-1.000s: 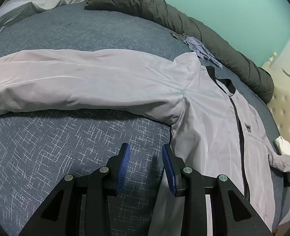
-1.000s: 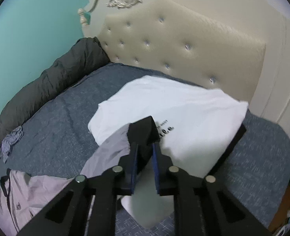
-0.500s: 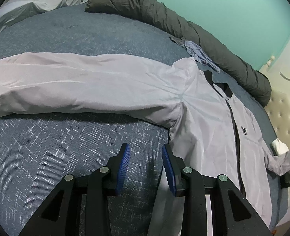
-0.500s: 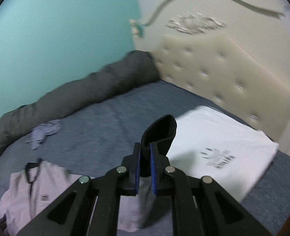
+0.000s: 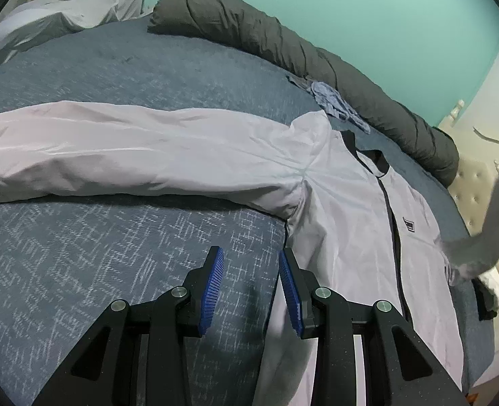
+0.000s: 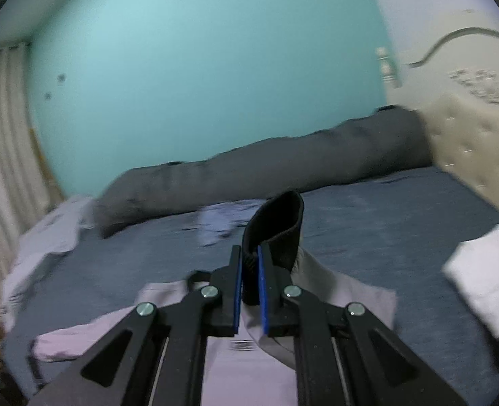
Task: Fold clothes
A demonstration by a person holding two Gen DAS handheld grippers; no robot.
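A pale grey zip-front jacket (image 5: 344, 216) lies spread face up on a bed covered with a dark blue patterned bedspread (image 5: 121, 257). In the left wrist view, one long sleeve (image 5: 141, 155) stretches out flat to the left, and the black collar (image 5: 367, 152) sits at the far end of a dark zipper running down the middle. A small dark logo patch (image 5: 409, 226) shows on the chest to the right of the zipper.

The left hand-held gripper (image 5: 249, 264) hangs just above the bedspread near the jacket's side seam, below the armpit, its blue-padded fingers apart and holding nothing.

The right hand-held gripper (image 6: 249, 270) is clamped together on the black cuff (image 6: 276, 230) of the jacket's other sleeve. The cuff stands up between the pads, and the grey sleeve fabric (image 6: 334, 291) trails down from it toward the jacket body. In the left wrist view this raised sleeve (image 5: 486, 230) shows as a blurred grey band lifted off the bed at the right edge.

A long dark grey rolled quilt (image 5: 317, 64) lies along the far side of the bed against a teal wall (image 6: 198, 67), with a small crumpled blue cloth (image 5: 337, 101) just beside it. A folded white garment (image 6: 486, 280) rests on the bed at the right, near a cream tufted headboard (image 6: 469, 145). The right wrist view is blurred.
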